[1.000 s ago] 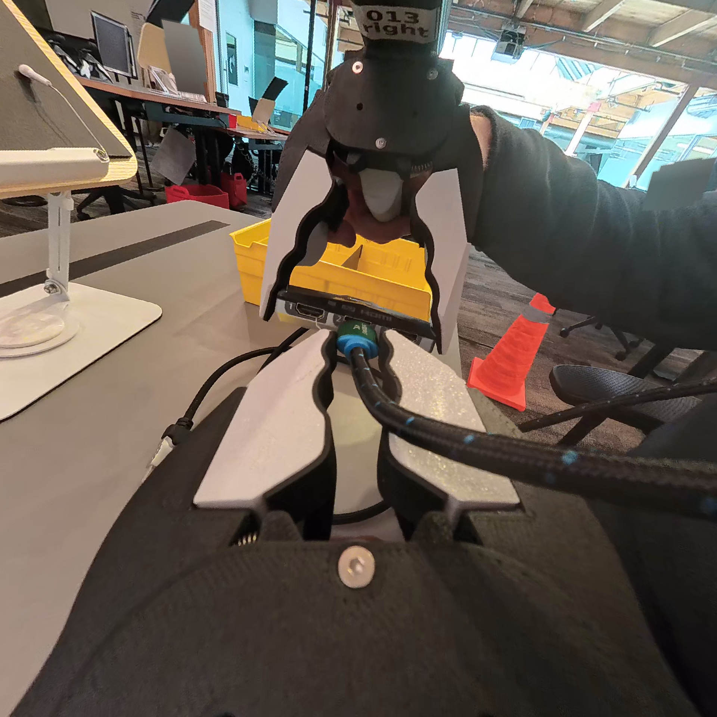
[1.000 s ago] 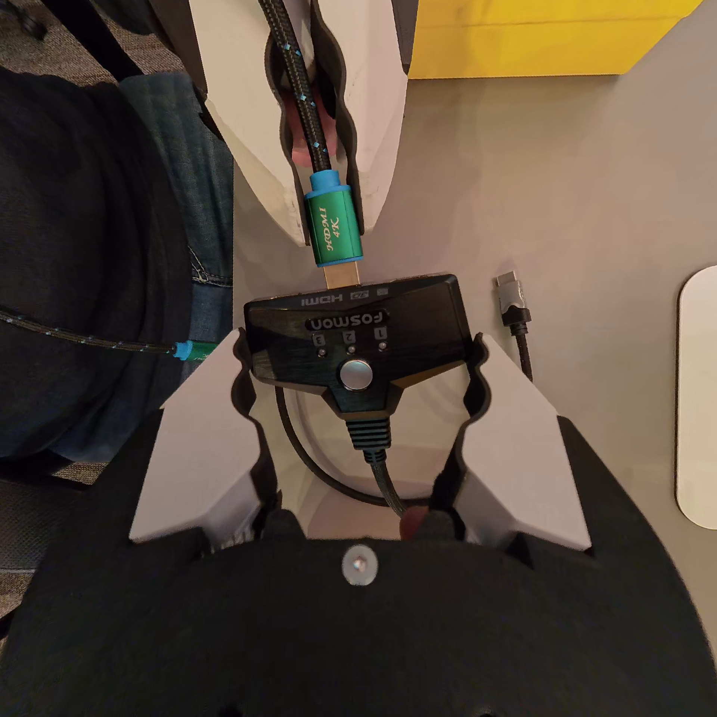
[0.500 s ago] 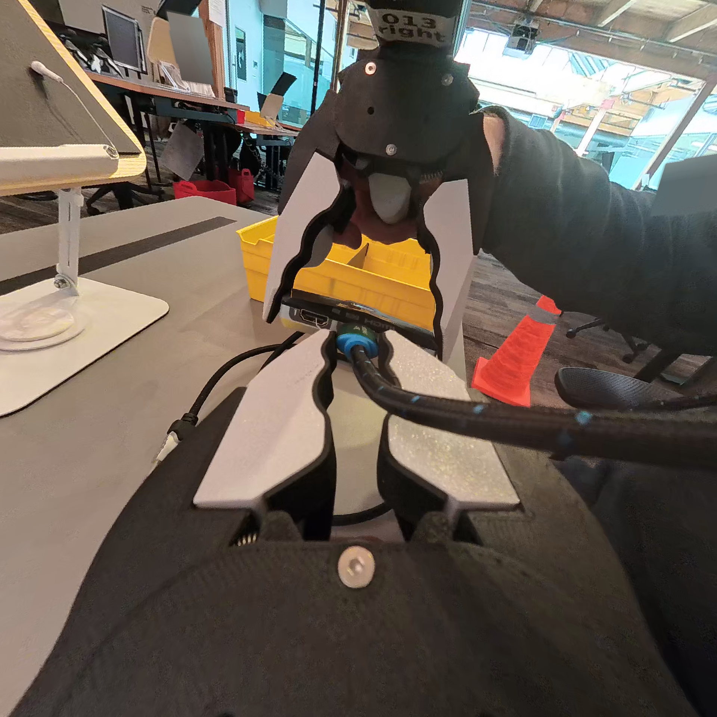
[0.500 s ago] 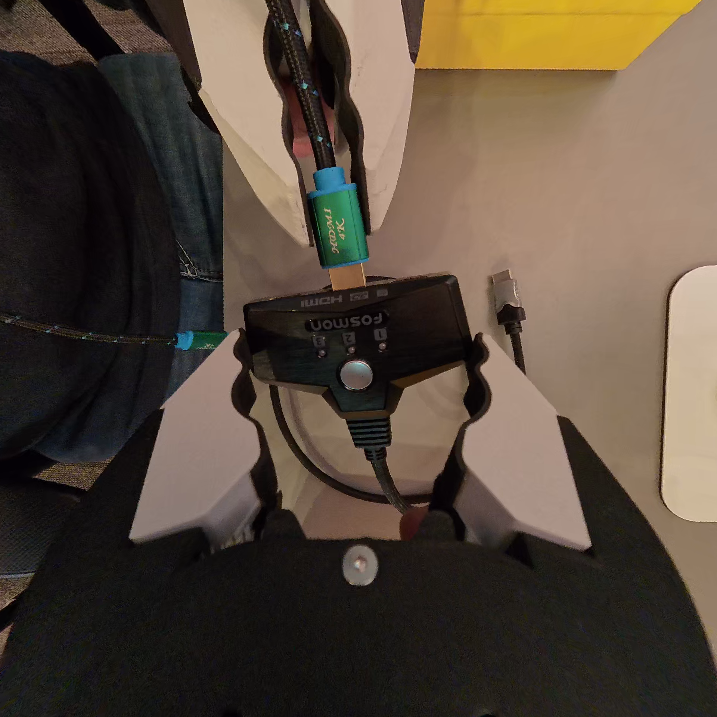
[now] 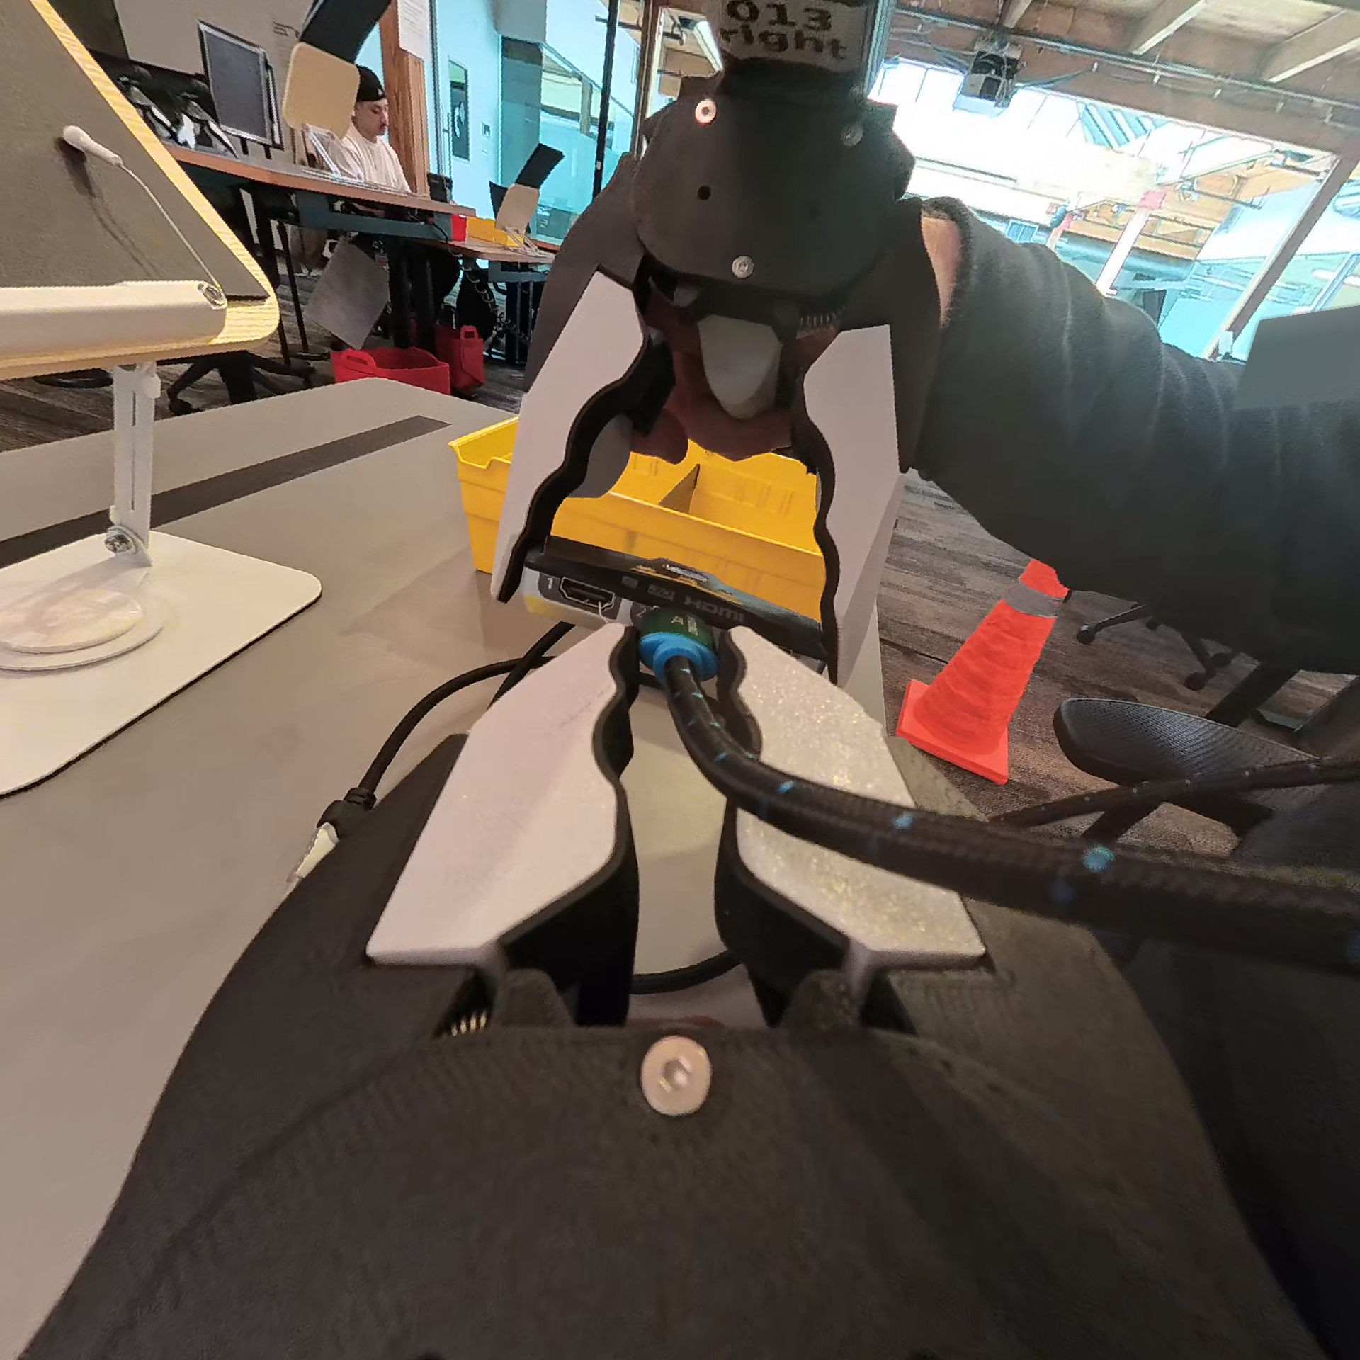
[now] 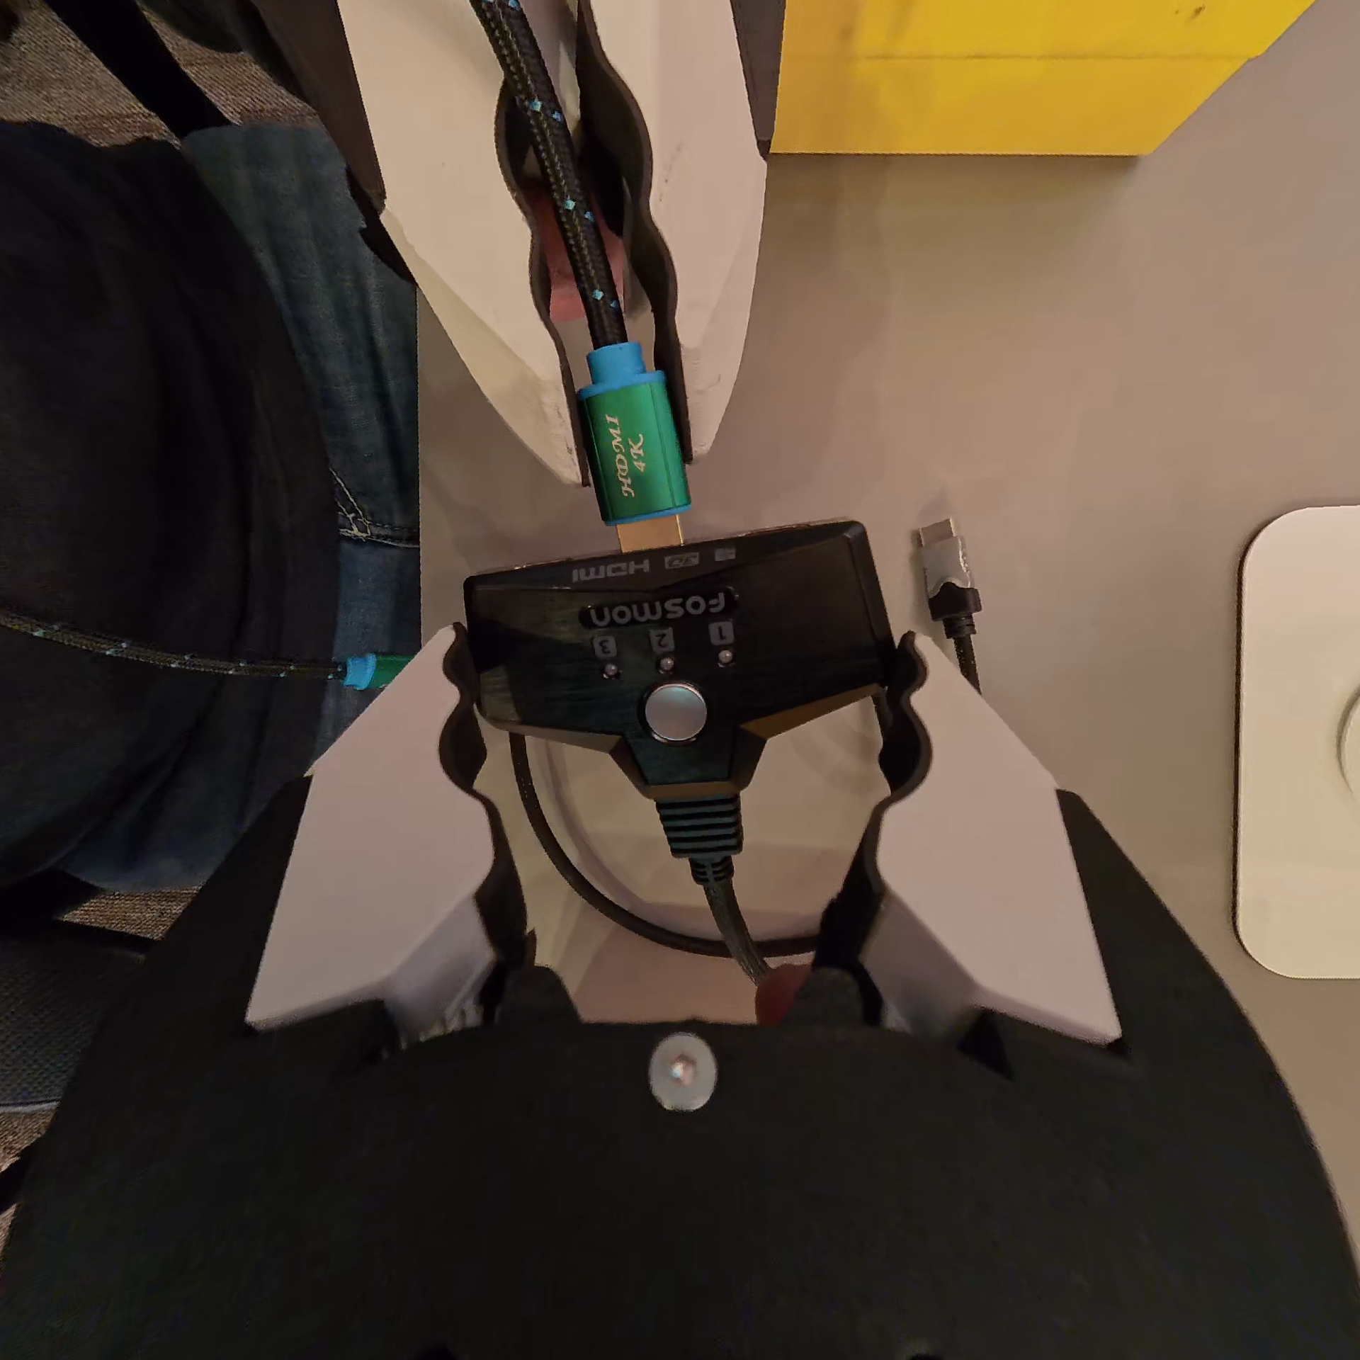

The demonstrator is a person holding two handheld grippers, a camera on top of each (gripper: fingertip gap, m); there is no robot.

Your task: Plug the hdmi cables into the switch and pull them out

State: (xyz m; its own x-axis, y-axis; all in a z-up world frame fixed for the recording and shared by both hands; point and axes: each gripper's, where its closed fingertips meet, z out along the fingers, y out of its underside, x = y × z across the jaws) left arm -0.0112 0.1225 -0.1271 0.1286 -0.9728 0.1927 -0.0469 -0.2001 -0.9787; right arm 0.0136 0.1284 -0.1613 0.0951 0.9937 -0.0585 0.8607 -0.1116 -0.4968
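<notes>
So the right claw [image 6: 681,662] has the black switch box [image 6: 662,633] pinched by its two sides, one white finger [image 6: 383,795] against each end, holding it over the grey surface [image 6: 1030,368] with its own black lead [image 6: 728,927] trailing back between the fingers. The left claw [image 6: 633,471] is squeezed onto the green plug [image 6: 636,449] of a braided cable [image 6: 559,176], and the gold tip is partly into the middle port on the switch's front edge, with a sliver of gold showing between the green shell and the box. The plug sits a bit tilted compared to the box. From the left wrist view you can see the same thing from behind: the left claw [image 5: 673,647] gripping the blue collar end of the plug [image 5: 673,636], cable [image 5: 920,831] looping off to the right, and the port next to it on the switch [image 5: 662,589] is empty. A second green plug [image 6: 368,671] hangs off the surface edge on another braided cable, and a loose silver-tipped connector [image 6: 946,567] lies just beside the switch. A yellow bin [image 5: 662,515] sits behind it all, a white stand base [image 5: 147,625] off to the side, and an orange cone [image 5: 986,684] on the floor.
</notes>
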